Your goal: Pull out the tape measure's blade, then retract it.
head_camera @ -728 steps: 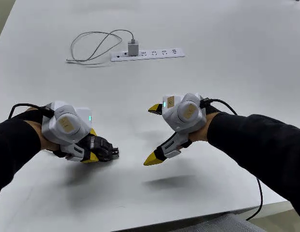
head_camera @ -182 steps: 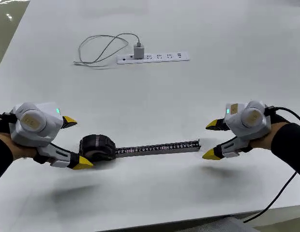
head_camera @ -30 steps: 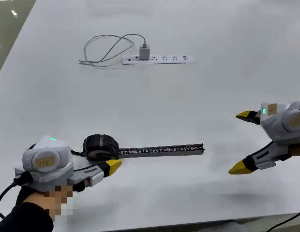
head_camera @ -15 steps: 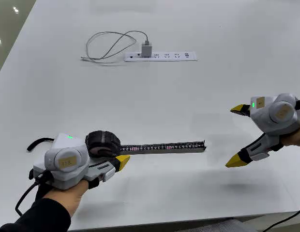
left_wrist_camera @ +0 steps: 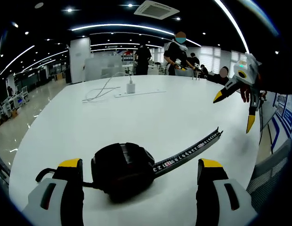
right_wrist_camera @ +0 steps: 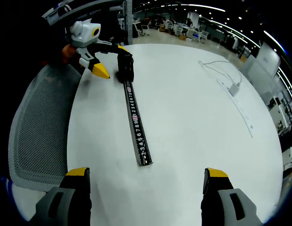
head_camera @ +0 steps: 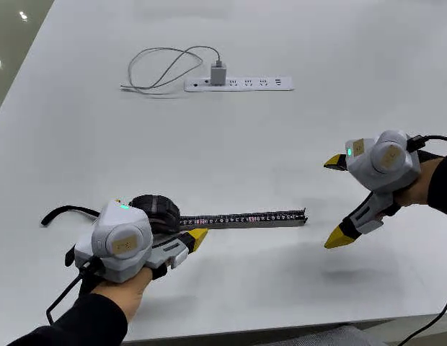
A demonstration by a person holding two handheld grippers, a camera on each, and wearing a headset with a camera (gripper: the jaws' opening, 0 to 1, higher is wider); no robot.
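From the head view, the tape measure [head_camera: 155,210] lies on the table [head_camera: 281,130] with its blade [head_camera: 245,218] run out flat to the right. My left gripper [head_camera: 176,223] is wide open around the case and grips nothing. My right gripper [head_camera: 333,202] hangs just past the blade's tip, also wide open and empty. In the left gripper view the case sits between the jaws with a gap on each side, so closing off-centre could skid or twist it. In the right gripper view the blade's hook lies just ahead of the jaws. If the lock lets go unguided, I'd expect the blade to whip back and jolt the case. Half a second ago the left gripper sat short of the case and the right one farther from the tip, while the blade's length is unchanged.
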